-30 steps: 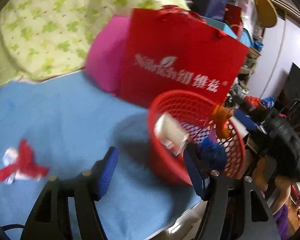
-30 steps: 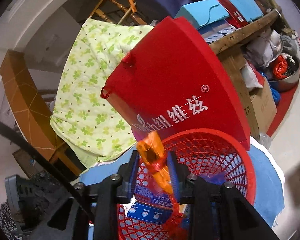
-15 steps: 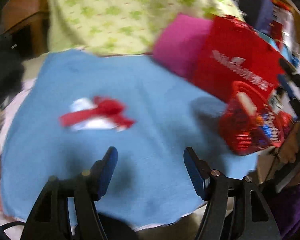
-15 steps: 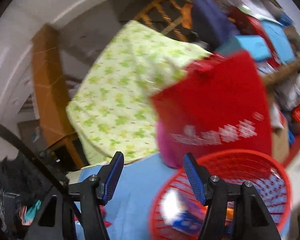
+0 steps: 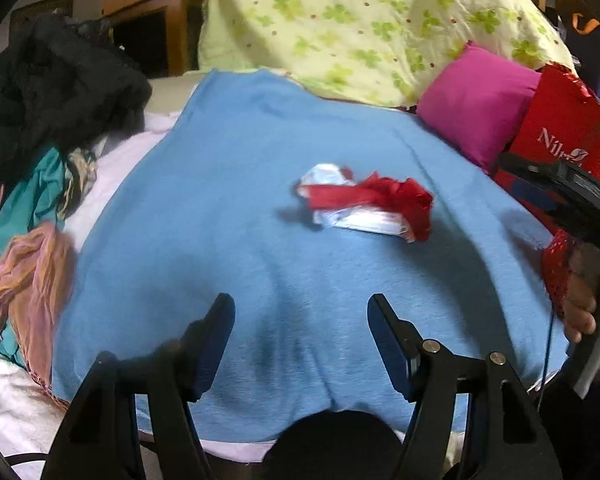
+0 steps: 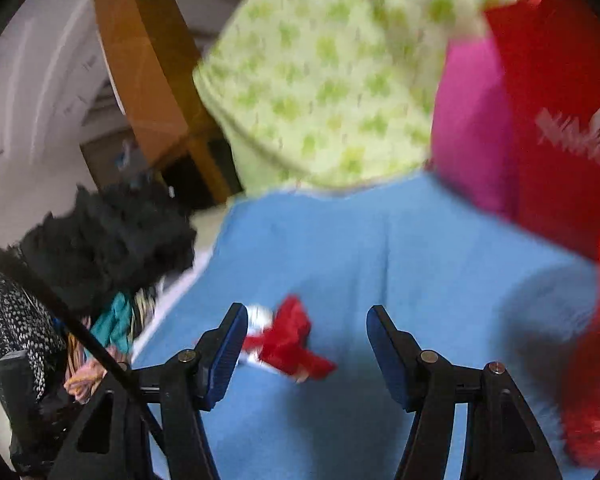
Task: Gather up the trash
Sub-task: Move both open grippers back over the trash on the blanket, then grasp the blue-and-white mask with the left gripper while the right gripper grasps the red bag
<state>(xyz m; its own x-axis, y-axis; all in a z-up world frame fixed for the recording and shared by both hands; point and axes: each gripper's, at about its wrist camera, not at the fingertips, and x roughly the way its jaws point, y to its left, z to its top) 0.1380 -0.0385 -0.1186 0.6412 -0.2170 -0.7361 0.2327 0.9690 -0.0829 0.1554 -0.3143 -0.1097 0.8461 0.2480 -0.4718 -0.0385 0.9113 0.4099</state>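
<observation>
The red-and-white wrapper (image 6: pixel 284 340) lies on the blue blanket (image 6: pixel 420 260), seemingly just ahead of the right tongs (image 6: pixel 306 350), left of centre, long axis crosswise. The left tongs (image 5: pixel 300 344) sit farther back. Both gape wide, empty.

crumpled red-and-white wrapper (image 5: pixel 366 204), lying on blue blanket (image 5: pixel 228 216)
</observation>
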